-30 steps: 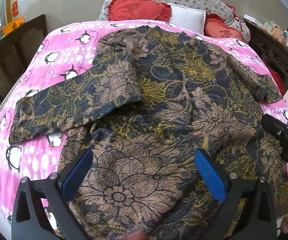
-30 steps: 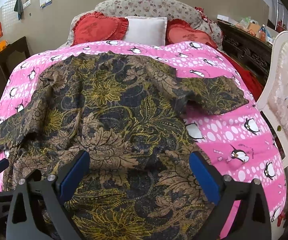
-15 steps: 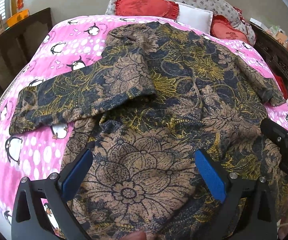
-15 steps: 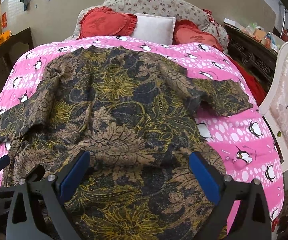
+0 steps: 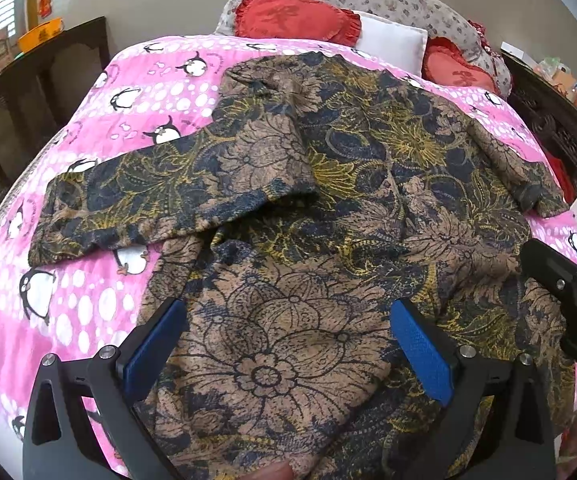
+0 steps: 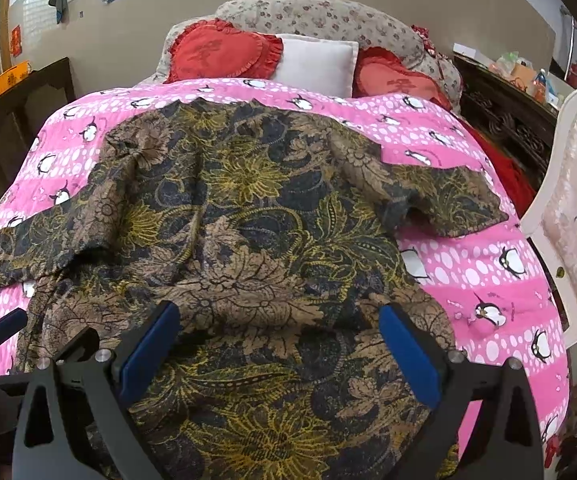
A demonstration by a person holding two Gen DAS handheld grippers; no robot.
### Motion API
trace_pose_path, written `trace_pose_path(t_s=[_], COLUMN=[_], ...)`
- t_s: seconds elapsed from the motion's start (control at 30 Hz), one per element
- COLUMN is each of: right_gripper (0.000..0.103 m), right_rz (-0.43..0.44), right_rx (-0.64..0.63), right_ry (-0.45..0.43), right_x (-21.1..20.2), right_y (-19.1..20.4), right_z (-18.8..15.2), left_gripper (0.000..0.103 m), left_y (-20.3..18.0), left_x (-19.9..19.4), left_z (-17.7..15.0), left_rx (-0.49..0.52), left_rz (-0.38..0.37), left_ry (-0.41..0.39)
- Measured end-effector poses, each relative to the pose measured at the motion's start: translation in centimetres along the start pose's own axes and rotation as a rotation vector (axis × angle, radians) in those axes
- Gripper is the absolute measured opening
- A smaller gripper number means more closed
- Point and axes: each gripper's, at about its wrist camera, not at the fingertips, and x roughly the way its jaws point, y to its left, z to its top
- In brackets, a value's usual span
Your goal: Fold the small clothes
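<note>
A dark floral shirt (image 5: pixel 352 184) in navy, tan and yellow lies spread on the pink penguin bedspread (image 5: pixel 100 148), collar toward the pillows, both short sleeves out to the sides. It also fills the right wrist view (image 6: pixel 240 216). My left gripper (image 5: pixel 288 344) is open over the shirt's lower left hem, with a raised fold of cloth between its blue pads. My right gripper (image 6: pixel 276 348) is open over the lower right hem. The right gripper shows at the right edge of the left wrist view (image 5: pixel 568 280). The left gripper shows at the lower left of the right wrist view (image 6: pixel 0 336).
Red heart cushions (image 6: pixel 220 54), a white pillow (image 6: pixel 316 64) and a floral bolster (image 6: pixel 320 16) lie at the bed's head. A dark wooden table (image 5: pixel 28 84) stands left of the bed. A carved dark cabinet (image 6: pixel 504 112) and a cream chair (image 6: pixel 576 216) stand right.
Both views have tilted down and drawn a little back, so the shirt sits lower in frame. The shirt's lie and both open grippers are unchanged.
</note>
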Motion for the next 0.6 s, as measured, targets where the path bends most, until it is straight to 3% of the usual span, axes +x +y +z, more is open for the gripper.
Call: trace_pose_path(t_s=[0.6], right_gripper=[0.102], right_rz=[0.025], right_rx=[0.010], right_ry=[-0.023], right_x=[-1.2], right_y=[-0.2], right_z=[-0.2], left_gripper=[0.087], left_y=[-1.0], left_x=[-0.8], left_z=[-0.1], left_rx=[0.025], left_rz=[0.002], left_ry=[-0.011])
